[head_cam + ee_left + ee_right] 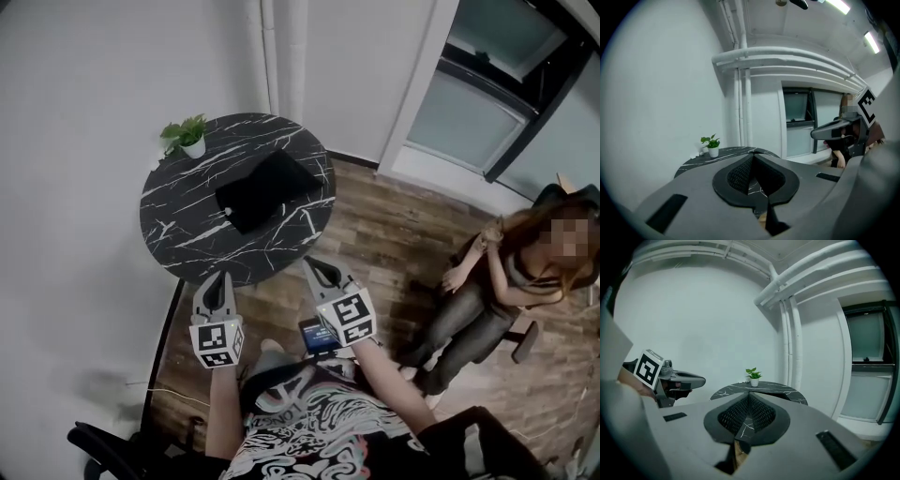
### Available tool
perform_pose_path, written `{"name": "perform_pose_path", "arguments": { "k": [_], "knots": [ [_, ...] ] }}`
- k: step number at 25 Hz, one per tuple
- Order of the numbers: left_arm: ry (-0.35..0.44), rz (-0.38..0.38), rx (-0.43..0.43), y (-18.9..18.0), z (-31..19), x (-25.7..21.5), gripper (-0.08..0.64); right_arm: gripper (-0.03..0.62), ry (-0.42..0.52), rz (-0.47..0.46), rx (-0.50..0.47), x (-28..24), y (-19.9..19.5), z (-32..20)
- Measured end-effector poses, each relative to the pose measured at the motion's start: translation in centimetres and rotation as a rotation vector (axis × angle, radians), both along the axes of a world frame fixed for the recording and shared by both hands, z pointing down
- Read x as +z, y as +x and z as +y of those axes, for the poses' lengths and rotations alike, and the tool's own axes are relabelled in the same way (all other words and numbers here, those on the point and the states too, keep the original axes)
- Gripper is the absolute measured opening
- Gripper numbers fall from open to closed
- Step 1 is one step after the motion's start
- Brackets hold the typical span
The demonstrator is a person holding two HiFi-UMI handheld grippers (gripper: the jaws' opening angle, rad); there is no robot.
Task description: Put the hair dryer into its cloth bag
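Observation:
A black cloth bag (267,190) lies flat on the round black marble table (178,225), with a small white piece at its near-left corner. No hair dryer shows in any view. My left gripper (220,277) and right gripper (313,266) hover side by side just short of the table's near edge, apart from the bag, both pointing toward it. Both are shut with nothing between the jaws. In the left gripper view the shut jaws (752,157) aim at the table top (722,152). The right gripper view shows its shut jaws (749,394) before the table (778,389).
A small potted plant (188,137) stands at the table's far left edge, also seen as the plant (712,145) and the plant (753,376). A seated person (506,281) is on a chair to the right. White wall and pipes stand behind the table; a window lies far right.

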State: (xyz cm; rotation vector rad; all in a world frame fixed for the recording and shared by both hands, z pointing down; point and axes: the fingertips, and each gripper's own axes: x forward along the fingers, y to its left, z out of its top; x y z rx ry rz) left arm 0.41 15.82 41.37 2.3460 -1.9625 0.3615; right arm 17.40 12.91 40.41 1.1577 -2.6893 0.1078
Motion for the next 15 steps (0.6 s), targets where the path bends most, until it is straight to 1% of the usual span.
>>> {"name": "perform_pose_path", "arguments": {
  "k": [5, 9, 15],
  "knots": [
    [-0.001, -0.017, 0.019, 0.45, -0.12, 0.28, 0.014, 0.020, 0.004, 0.016, 0.012, 0.45, 0.08, -0.48],
    [-0.003, -0.015, 0.022, 0.13, -0.32, 0.39, 0.014, 0.020, -0.004, -0.011, 0.007, 0.23, -0.49, -0.85],
    [-0.015, -0.018, 0.022, 0.02, -0.33, 0.99, 0.014, 0.020, -0.015, -0.001, 0.001, 0.65, -0.59, -0.73]
  ]
}}
